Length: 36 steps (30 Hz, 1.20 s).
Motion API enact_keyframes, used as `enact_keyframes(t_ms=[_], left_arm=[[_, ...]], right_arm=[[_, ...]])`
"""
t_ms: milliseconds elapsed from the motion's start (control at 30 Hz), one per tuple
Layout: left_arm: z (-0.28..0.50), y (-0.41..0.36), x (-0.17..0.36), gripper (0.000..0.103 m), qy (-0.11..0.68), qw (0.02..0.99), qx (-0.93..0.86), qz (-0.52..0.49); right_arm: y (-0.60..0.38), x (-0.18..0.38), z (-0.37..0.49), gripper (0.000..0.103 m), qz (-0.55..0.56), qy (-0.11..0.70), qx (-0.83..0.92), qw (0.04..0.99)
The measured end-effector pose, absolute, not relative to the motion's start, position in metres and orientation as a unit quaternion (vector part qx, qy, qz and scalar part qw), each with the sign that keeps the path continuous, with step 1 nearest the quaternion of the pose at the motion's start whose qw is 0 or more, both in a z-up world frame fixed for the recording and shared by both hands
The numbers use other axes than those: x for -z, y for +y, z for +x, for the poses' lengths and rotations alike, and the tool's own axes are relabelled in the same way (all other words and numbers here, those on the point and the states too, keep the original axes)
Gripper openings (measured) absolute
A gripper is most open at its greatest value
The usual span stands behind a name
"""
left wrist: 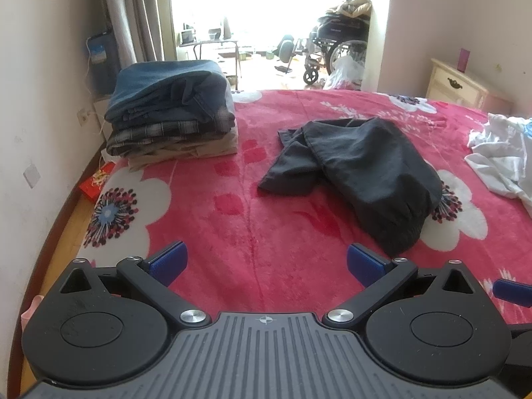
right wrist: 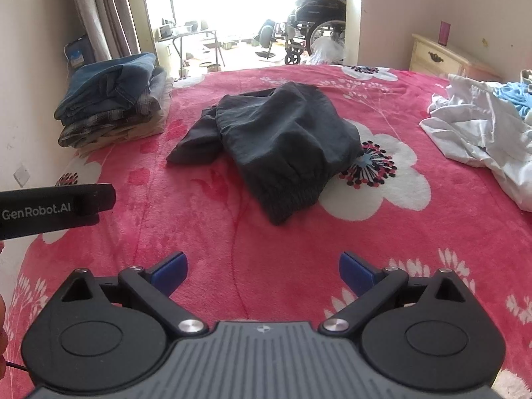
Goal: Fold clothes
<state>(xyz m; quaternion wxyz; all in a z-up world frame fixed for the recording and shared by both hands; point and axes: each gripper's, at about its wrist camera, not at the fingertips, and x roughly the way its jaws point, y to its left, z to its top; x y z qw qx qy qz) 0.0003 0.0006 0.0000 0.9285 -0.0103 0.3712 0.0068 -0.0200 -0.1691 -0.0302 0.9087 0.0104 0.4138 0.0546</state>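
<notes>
A crumpled dark grey garment (left wrist: 362,173) (right wrist: 282,143) lies in a heap in the middle of the pink flowered bed (left wrist: 266,239) (right wrist: 199,219), its ribbed elastic band toward me. My left gripper (left wrist: 266,262) hovers open over bare blanket, short of the garment and to its left. My right gripper (right wrist: 262,271) is also open with nothing between its blue pads, just in front of the garment's band. The left gripper's black body (right wrist: 50,209) shows at the left edge of the right wrist view.
A neat stack of folded clothes (left wrist: 173,113) (right wrist: 113,99) sits at the bed's far left corner. A pile of white and blue unfolded laundry (left wrist: 502,156) (right wrist: 482,133) lies at the right. A wall runs along the left; a cream nightstand (left wrist: 455,83) and a wheelchair (left wrist: 335,50) stand beyond.
</notes>
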Motion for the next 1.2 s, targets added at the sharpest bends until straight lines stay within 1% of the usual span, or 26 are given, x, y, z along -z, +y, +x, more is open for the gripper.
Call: enact_keyframes(t_ms=[567, 800, 1200], left_arm=[[-0.004, 0.008, 0.002, 0.103, 0.345, 0.938, -0.01, -0.024], [-0.003, 0.012, 0.001, 0.103, 0.354, 0.934, -0.016, -0.043], [-0.001, 0.013, 0.003, 0.103, 0.359, 0.932, -0.028, -0.033]], right_arm=[[-0.165, 0.034, -0.017, 0.101, 0.0, 0.42, -0.04, 0.906], [-0.163, 0.034, -0.016, 0.101, -0.003, 0.421, -0.04, 0.906], [-0.162, 0.033, -0.017, 0.101, -0.004, 0.422, -0.039, 0.906]])
